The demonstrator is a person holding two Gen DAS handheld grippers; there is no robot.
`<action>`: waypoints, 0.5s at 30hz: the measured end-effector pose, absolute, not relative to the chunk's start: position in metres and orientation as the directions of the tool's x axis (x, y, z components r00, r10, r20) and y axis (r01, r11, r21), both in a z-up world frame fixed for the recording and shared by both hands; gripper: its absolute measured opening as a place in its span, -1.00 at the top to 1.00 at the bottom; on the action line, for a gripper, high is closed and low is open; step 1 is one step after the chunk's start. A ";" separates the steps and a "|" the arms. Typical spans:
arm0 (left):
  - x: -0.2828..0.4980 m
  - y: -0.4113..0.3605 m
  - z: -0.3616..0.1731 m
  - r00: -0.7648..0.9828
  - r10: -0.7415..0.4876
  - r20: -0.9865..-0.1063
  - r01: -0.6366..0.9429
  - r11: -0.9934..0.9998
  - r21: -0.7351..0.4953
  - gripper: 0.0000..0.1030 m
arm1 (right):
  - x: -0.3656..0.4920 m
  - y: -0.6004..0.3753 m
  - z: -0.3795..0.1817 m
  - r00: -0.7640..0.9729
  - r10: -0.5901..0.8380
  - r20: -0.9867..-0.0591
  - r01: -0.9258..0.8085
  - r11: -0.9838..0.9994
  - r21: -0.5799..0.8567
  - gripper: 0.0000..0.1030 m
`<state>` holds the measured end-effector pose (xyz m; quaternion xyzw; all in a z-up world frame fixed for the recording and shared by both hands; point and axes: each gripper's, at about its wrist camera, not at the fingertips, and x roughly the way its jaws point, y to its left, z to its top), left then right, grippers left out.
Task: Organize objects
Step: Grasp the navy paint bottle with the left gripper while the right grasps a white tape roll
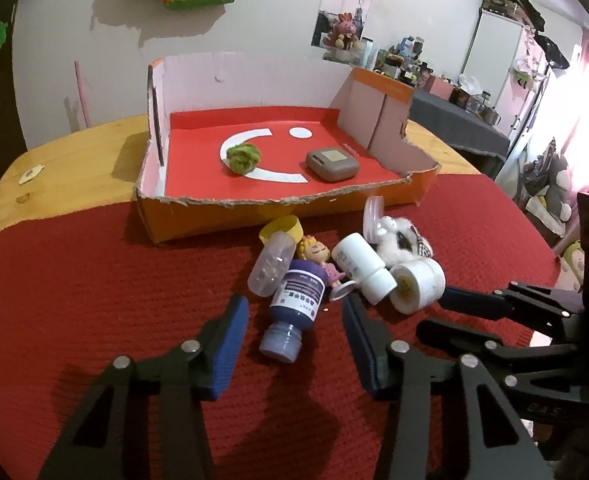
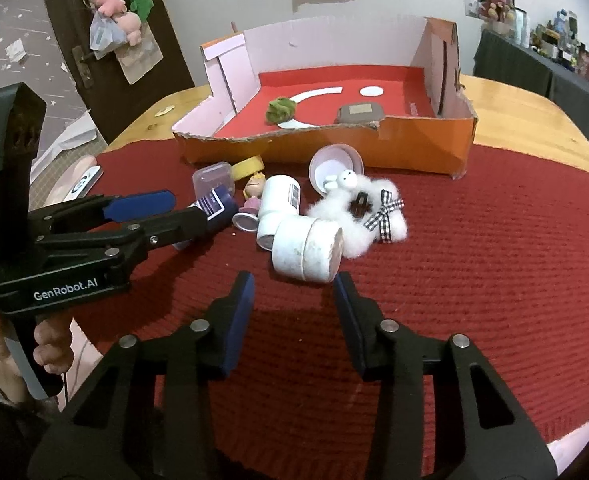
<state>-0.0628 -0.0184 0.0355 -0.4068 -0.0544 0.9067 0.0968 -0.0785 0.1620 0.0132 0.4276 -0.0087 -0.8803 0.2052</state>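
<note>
- One cardboard box (image 1: 230, 216) on the table, holding two things: one green ball (image 1: 244, 157), one gray case (image 1: 332, 164).
- Pile on the red cloth (image 1: 94, 288) just in front of the box: one blue bottle (image 1: 294, 304), two white bottles (image 2: 280, 210), one clear capsule (image 1: 271, 265), one doll (image 1: 318, 256), one fluffy white toy (image 2: 358, 216), one tape roll (image 1: 284, 228), one round lid (image 2: 336, 166).
- Left gripper (image 1: 294, 330) spread wide, fingers either side of the blue bottle, not gripping.
- Right gripper (image 2: 294, 300) released, empty, just before the nearest white bottle (image 2: 306, 248).
</note>
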 end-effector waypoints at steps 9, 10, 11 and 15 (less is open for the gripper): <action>-0.067 -0.015 0.028 -0.633 0.228 -0.740 -0.142 -0.974 -0.178 0.18 | -0.085 0.162 0.007 -0.540 -0.375 -0.754 0.352 -0.914 0.203 0.27; -0.068 -0.014 0.027 -0.631 0.229 -0.742 -0.144 -0.974 -0.178 0.18 | -0.086 0.162 0.007 -0.540 -0.376 -0.753 0.353 -0.914 0.202 0.27; -0.069 -0.013 0.026 -0.628 0.230 -0.744 -0.146 -0.973 -0.178 0.18 | -0.087 0.161 0.007 -0.540 -0.376 -0.753 0.354 -0.913 0.202 0.28; -0.072 -0.011 0.023 -0.621 0.229 -0.750 -0.145 -0.973 -0.178 0.18 | -0.091 0.160 0.006 -0.541 -0.376 -0.752 0.356 -0.913 0.200 0.27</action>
